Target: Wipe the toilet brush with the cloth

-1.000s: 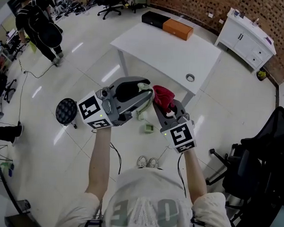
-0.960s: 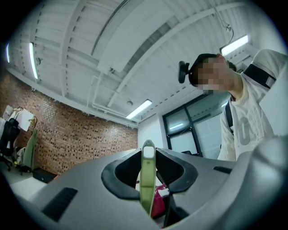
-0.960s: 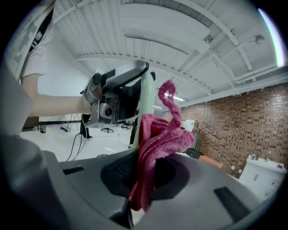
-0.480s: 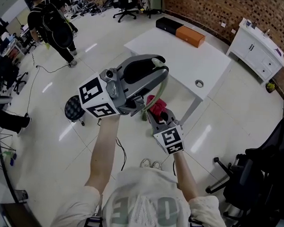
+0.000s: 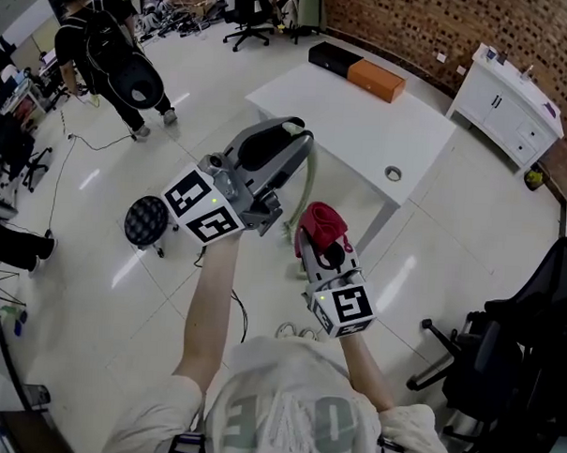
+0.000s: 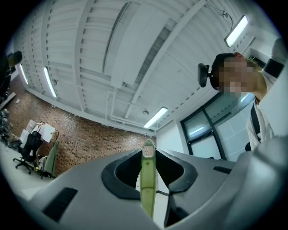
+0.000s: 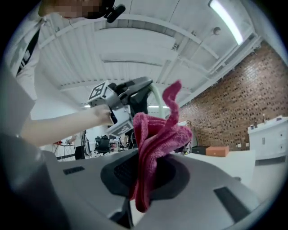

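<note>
My left gripper [image 5: 299,137] is shut on the pale green handle of the toilet brush [image 5: 307,186] and holds it raised over the floor. In the left gripper view the handle [image 6: 147,179] stands clamped between the grey jaws of that gripper [image 6: 147,155]. The handle curves down toward me; its bristle end is not clear. My right gripper [image 5: 322,239] is shut on a bunched red cloth [image 5: 323,223], just right of the handle's lower part; contact is unclear. In the right gripper view the cloth [image 7: 155,139] sticks up from this gripper [image 7: 150,155], with the brush handle [image 7: 157,96] behind it.
A white table [image 5: 363,121] stands ahead with an orange box [image 5: 376,79] and a black box [image 5: 327,56] at its far edge. There is a black round stool [image 5: 145,221] on the left, a white cabinet [image 5: 510,90] far right, an office chair [image 5: 513,344] near right, and a person [image 5: 117,59] far left.
The left gripper has lifted the brush and tipped it upward. The right gripper has rolled and carried the cloth lower in the view, nearer to me.
</note>
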